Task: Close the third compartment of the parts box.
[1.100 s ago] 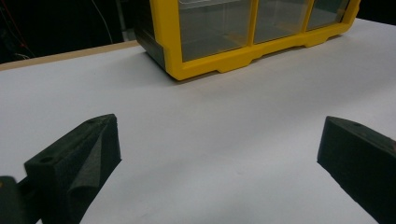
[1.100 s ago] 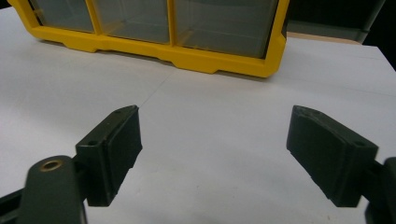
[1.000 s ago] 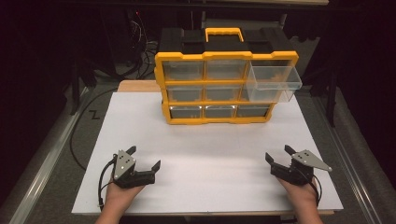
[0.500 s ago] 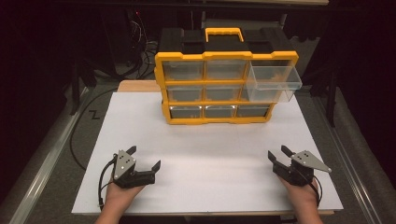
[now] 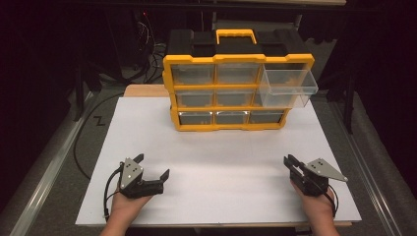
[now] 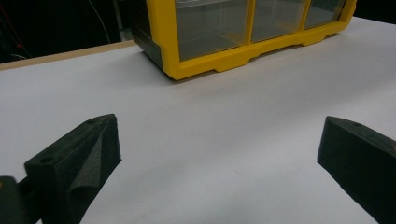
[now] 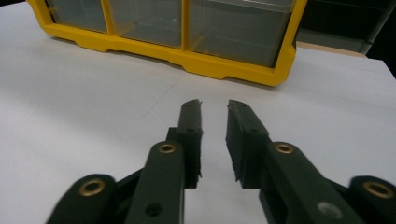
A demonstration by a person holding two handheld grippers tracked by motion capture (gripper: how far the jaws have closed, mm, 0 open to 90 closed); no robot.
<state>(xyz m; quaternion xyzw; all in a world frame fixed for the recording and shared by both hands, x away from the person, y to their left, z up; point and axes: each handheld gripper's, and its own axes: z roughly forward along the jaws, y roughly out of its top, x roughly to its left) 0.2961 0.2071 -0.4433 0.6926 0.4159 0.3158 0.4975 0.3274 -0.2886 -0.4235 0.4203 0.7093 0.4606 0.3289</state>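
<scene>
A yellow and black organiser [image 5: 216,117] with three rows of clear drawers stands at the back of the white board [image 5: 221,157]. Its top right drawer [image 5: 287,88] is pulled out and looks empty. My left gripper [image 5: 152,165] rests near the front left with its jaws wide apart and nothing between them; in the left gripper view the left gripper [image 6: 219,144] faces the organiser's bottom row [image 6: 233,56]. At the front right, my right gripper [image 5: 291,161] has its jaws almost together, empty. The right gripper [image 7: 215,105] points at the organiser's base [image 7: 224,70].
The white board's bare middle lies between the grippers and the organiser. A wooden edge [image 5: 142,90] shows behind the board at the left. Black cables [image 5: 86,142] run along the grey floor on the left, beside a metal rail [image 5: 44,177].
The right gripper's jaws have closed from open to nearly touching. The left gripper and the organiser have stayed where they were.
</scene>
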